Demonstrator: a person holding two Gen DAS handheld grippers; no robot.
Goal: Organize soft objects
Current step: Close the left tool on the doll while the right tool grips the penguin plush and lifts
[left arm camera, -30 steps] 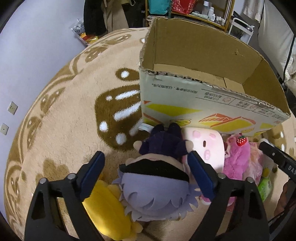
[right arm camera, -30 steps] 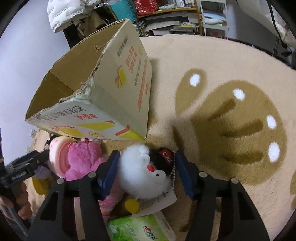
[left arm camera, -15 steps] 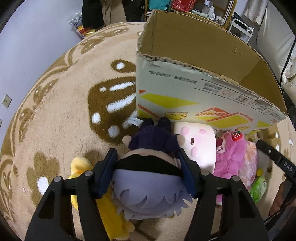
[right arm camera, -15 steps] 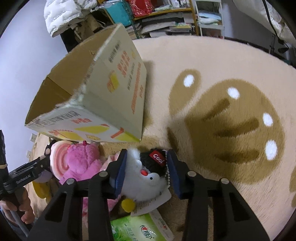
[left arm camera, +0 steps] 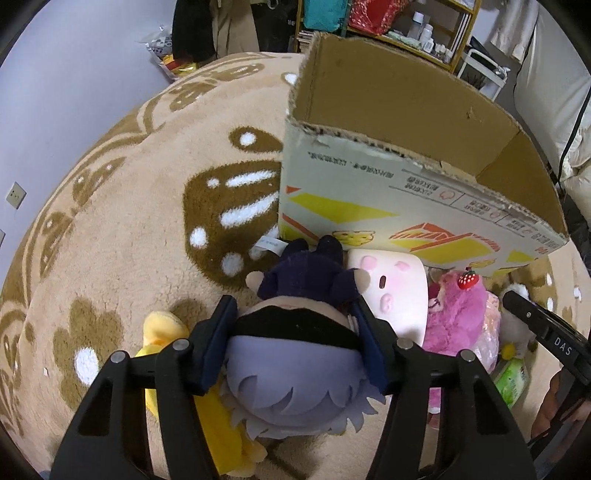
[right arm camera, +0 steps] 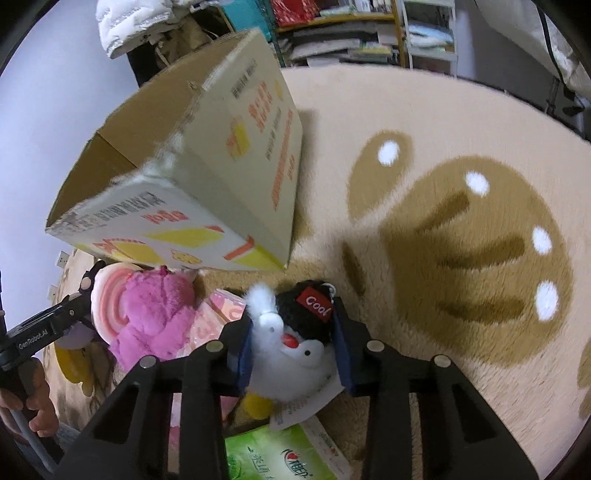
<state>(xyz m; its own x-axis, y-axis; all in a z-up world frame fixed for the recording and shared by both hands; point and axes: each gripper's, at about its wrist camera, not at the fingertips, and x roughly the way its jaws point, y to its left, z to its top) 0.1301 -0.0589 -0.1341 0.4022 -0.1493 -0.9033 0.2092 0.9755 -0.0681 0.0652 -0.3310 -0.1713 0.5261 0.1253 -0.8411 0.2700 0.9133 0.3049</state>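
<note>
My left gripper is shut on a grey-haired plush doll in dark clothes, held just above the rug. My right gripper is shut on a white fluffy plush with a black "Cool" cap. An open cardboard box stands just beyond both; it also shows in the right wrist view. A yellow plush, a pink square plush and a magenta furry plush lie in front of the box. The magenta plush also shows in the right wrist view.
A beige rug with brown patterns covers the floor. A green tissue pack lies under the right gripper. Shelves and clutter stand at the back. The wall is at the left.
Both grippers closed on their plush toys: the left on the grey-haired doll, the right on the white plush. Both lifted slightly toward the box.
</note>
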